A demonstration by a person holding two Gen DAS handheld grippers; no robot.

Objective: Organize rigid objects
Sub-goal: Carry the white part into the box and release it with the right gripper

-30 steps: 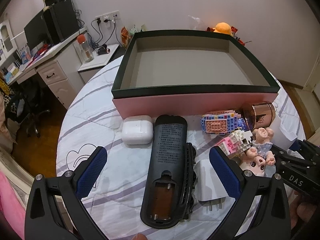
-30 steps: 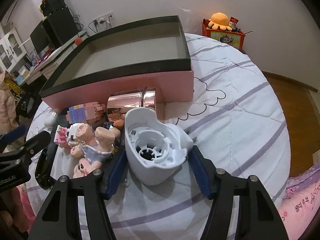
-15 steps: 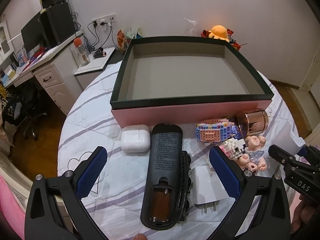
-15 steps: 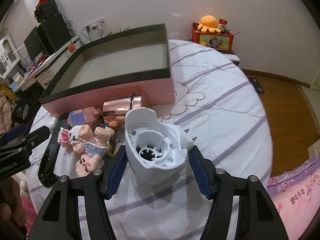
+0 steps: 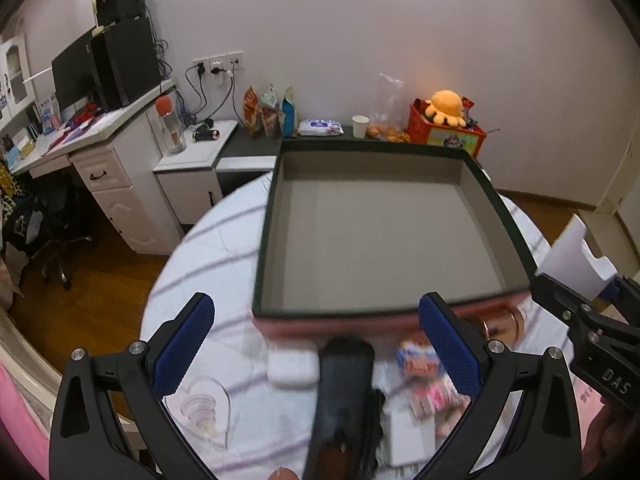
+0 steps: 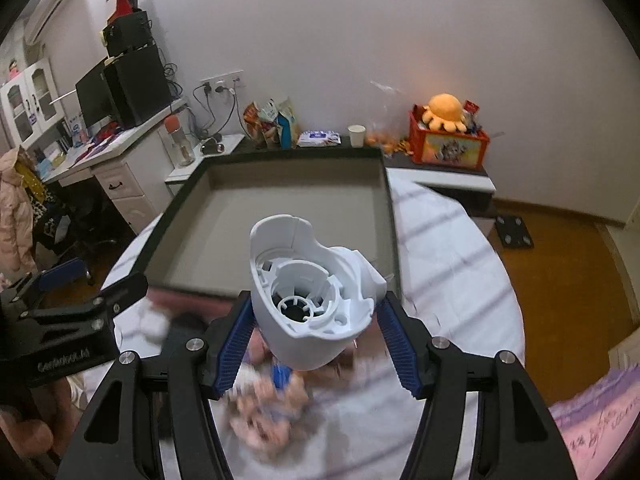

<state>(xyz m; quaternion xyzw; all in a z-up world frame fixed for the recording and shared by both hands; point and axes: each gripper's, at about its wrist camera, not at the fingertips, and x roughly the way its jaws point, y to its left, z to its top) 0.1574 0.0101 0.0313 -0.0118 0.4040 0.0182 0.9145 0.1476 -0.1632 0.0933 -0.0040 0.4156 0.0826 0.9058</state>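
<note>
1. While my right gripper (image 6: 316, 334) is clamping its fingers (image 6: 236, 344) on the white plastic housing (image 6: 312, 296), I am holding it above the table (image 6: 452, 256).
2. I am seeing the open box (image 6: 394, 240) lying straight ahead of those fingers, just beyond the housing.
3. My left gripper (image 5: 318, 346) is hanging with fingers (image 5: 448, 344) apart and empty, facing the box's near wall, so the right is carrying the move.
</note>
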